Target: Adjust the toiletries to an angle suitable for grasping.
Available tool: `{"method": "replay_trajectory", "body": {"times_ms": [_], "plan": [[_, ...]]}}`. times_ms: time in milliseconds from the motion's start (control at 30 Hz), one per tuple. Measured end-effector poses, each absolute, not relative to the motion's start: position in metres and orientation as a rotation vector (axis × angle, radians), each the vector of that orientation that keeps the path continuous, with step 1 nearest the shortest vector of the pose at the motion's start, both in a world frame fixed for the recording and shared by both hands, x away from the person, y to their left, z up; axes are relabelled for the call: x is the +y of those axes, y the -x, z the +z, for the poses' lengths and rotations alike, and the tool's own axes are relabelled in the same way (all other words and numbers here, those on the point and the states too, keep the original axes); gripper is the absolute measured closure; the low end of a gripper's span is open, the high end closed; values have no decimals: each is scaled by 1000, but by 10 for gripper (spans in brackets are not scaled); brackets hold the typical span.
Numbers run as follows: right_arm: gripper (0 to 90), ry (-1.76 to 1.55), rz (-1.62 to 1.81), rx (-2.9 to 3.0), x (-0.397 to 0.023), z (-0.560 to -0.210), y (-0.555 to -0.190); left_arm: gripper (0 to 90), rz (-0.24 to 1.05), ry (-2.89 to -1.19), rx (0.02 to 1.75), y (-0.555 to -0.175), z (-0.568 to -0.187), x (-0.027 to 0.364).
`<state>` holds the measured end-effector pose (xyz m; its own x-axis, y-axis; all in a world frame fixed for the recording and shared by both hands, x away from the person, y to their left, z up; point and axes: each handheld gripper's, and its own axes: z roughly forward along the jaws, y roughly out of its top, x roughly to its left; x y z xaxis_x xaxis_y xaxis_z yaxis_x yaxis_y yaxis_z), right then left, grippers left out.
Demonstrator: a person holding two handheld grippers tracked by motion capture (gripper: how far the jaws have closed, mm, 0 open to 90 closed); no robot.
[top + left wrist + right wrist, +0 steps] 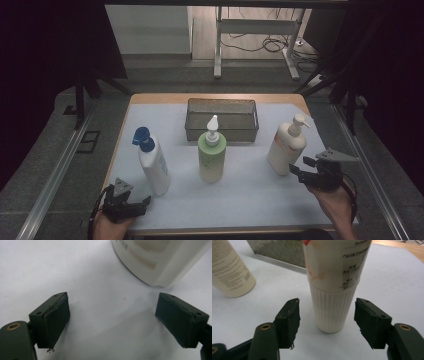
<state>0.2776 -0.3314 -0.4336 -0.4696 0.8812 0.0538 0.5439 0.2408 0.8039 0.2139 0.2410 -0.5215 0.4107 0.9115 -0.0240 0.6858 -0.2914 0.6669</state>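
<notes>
Three pump bottles stand on the white table: a white one with a blue pump at left, a green one in the middle and a cream one at right. My left gripper rests near the front edge, just in front of the blue-pump bottle. Its jaws are open with bare table between them and the bottle's base beyond. My right gripper is open beside the cream bottle. Its jaws stand either side of the ribbed base, not touching it.
A dark mesh basket sits at the back middle of the table, behind the green bottle. In the right gripper view the basket and the green bottle's back lie to the left. Desk legs and cables are on the floor beyond the table.
</notes>
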Motion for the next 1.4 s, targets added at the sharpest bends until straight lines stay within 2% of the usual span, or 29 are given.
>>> {"method": "replay_trajectory", "body": {"times_ms": [400, 1000, 1400], "plan": [[278, -1313, 1099, 2070, -325, -436, -295, 120, 488, -2070, 1351, -214, -521, 241], [262, -1306, 1080, 2046, -309, -437, -316, 120, 488, -2070, 1351, -214, -522, 241], [271, -1304, 1092, 2026, -304, -425, -325, 120, 487, -2070, 1351, -214, -522, 241]]}}
